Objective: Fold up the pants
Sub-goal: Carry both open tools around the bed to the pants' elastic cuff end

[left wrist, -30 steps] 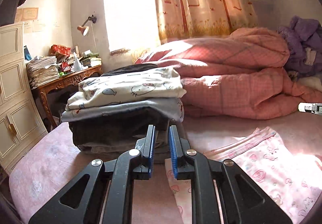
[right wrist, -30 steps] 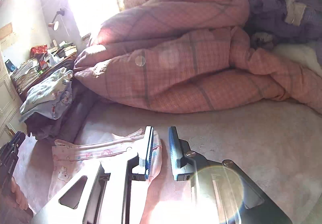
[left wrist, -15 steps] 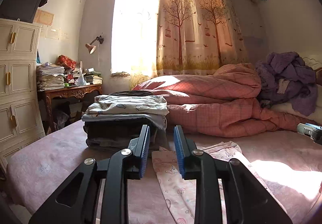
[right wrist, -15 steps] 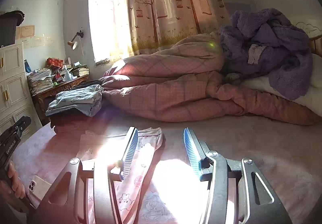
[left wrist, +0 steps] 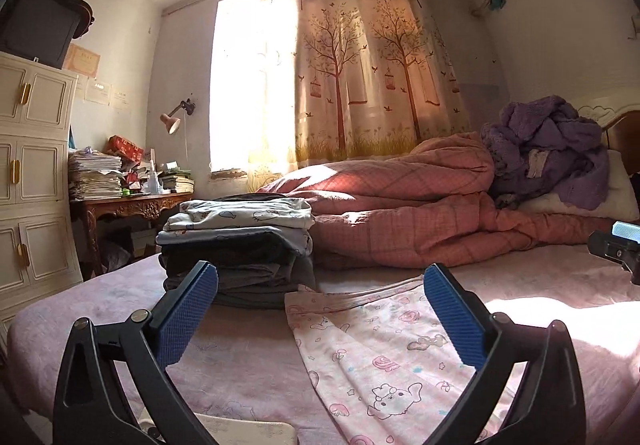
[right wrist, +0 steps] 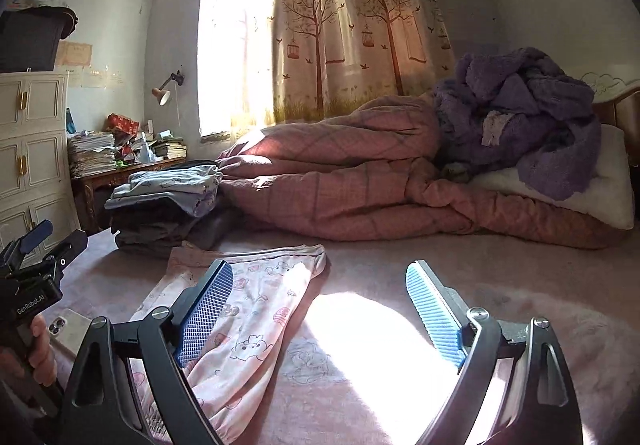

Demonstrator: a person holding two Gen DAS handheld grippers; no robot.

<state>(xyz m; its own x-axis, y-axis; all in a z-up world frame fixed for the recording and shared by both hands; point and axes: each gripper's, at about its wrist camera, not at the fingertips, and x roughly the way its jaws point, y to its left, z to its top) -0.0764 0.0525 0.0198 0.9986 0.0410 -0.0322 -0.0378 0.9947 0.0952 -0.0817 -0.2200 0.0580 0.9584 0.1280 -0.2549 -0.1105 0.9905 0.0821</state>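
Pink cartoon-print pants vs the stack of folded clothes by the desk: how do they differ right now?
The pink cartoon-print pants lie spread flat in one layer; the stack of folded clothes is neatly piled in several layers. The pants are pale pink; the stack is mostly dark and grey, white print on top. Both rest on the pink bedsheet.

White lettering "GenRobot.AI" on black body of left gripper (right wrist: pixel 36 245), seen at left edge of right wrist view, letters running slantwise along housing; papers pinned to wall (left wrist: pixel 98 93) above cabinet carry print too small and blurred to read; red box (left wrist: pixel 126 147) on desk shows markings, illegible; no other legible text, brand or number in either view
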